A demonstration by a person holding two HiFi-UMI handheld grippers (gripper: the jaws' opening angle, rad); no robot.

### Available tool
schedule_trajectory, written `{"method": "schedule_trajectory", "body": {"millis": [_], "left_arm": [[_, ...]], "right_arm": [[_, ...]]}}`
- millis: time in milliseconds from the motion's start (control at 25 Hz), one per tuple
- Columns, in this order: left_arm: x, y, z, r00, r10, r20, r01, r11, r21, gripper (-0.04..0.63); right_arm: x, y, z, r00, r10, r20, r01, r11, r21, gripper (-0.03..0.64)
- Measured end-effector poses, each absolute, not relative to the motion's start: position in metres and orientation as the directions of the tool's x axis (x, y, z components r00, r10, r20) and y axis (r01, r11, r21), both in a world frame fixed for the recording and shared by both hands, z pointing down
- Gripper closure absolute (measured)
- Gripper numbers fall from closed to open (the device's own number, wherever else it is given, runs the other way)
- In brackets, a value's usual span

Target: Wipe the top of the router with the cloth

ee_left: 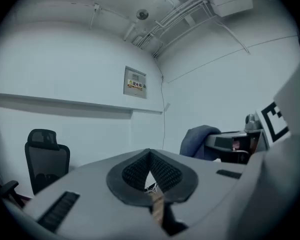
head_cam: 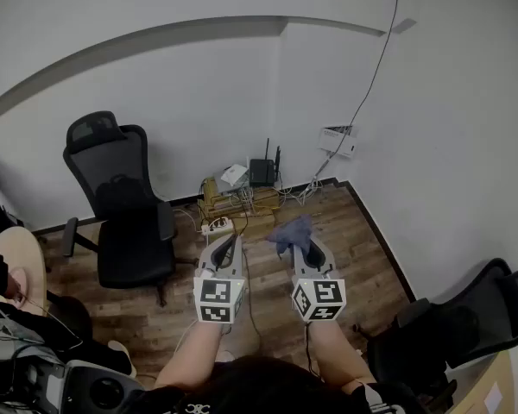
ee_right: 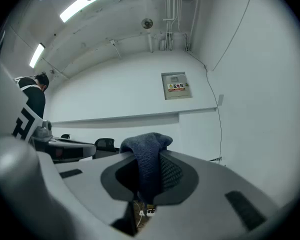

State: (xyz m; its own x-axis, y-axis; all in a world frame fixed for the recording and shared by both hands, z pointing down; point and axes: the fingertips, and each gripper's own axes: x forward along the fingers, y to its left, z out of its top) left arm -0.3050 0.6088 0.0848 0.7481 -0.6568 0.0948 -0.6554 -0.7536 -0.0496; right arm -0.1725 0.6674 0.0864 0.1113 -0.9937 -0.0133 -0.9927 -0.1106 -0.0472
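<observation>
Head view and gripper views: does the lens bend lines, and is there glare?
Head view: strong fisheye, the wall ledge bows into an arc. Right gripper view: the ceiling lamp glares; the cloth stays sharp. Left gripper view: dark round corners, bluish cast.

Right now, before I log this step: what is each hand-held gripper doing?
Left hand-held gripper: closed, nothing between the jaws.
Right hand-held gripper: closed on the cloth.

Cloth (head_cam: 292,231): blue-grey, plain.
Router (head_cam: 262,172): black.
Left gripper (head_cam: 230,241), right gripper (head_cam: 300,241): pale grey, black fingers (ee_left: 165,173), cubes with black-and-white square markers.
Office chair (head_cam: 125,214): black.
Floor (head_cam: 354,240): brown wood planks.
Walls (head_cam: 198,84): white.
Wall panel (ee_right: 176,86): white, yellow label.
</observation>
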Motion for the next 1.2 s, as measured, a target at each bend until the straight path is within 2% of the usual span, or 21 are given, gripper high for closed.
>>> {"method": "schedule_trajectory", "body": {"millis": [360, 680, 1200], "left_arm": [[-0.319, 0.589, 0.085, 0.756, -0.648, 0.090, -0.646, -0.762, -0.056, 0.603], [-0.328, 0.573, 0.079, 0.774, -0.629, 0.069, -0.624, -0.777, -0.078, 0.603], [-0.383, 0.529, 0.100, 0.787, -0.613, 0.067, -0.612, -0.790, -0.035, 0.603]], "right_arm": [[-0.180, 0.652, 0.086, 0.154, -0.988, -0.018, -0.987, -0.153, -0.046, 0.583], [-0.175, 0.643, 0.085, 0.252, -0.967, -0.035, -0.966, -0.249, -0.070, 0.582], [-0.222, 0.616, 0.086, 0.332, -0.942, -0.038, -0.943, -0.332, -0.003, 0.583]]}}
